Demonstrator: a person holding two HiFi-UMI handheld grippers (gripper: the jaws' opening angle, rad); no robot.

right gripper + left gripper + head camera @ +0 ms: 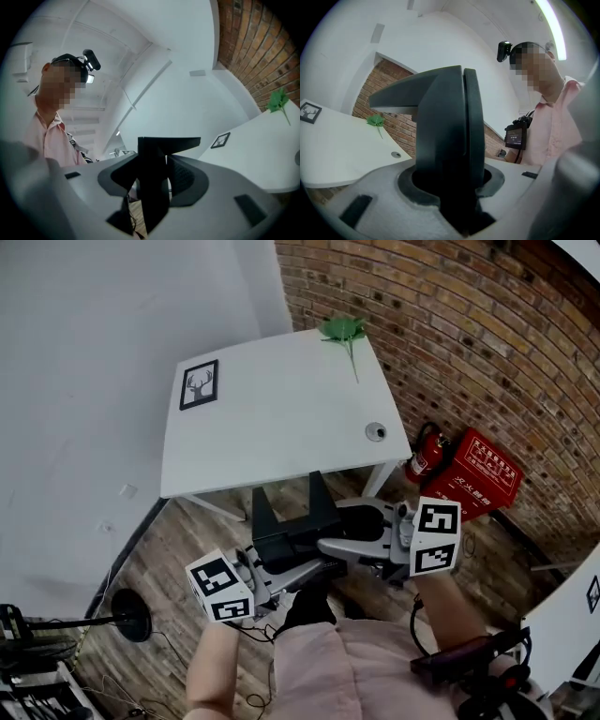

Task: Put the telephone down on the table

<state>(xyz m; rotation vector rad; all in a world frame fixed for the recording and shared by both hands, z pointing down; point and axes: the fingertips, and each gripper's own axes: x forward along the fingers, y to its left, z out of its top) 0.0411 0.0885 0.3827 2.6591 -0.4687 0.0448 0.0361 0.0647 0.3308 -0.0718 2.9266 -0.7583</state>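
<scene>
A white bench (281, 418) stands against a brick wall, beyond the tips of both tools. The telephone (289, 521) is in the air between the tools, short of the bench edge and not yet set down. The left tool (284, 564) and the right tool (330, 542) each clamp it from opposite sides, probably to hold the bulky body steady. Both tools point roughly level and inward, with the forearms close to the torso.
</scene>
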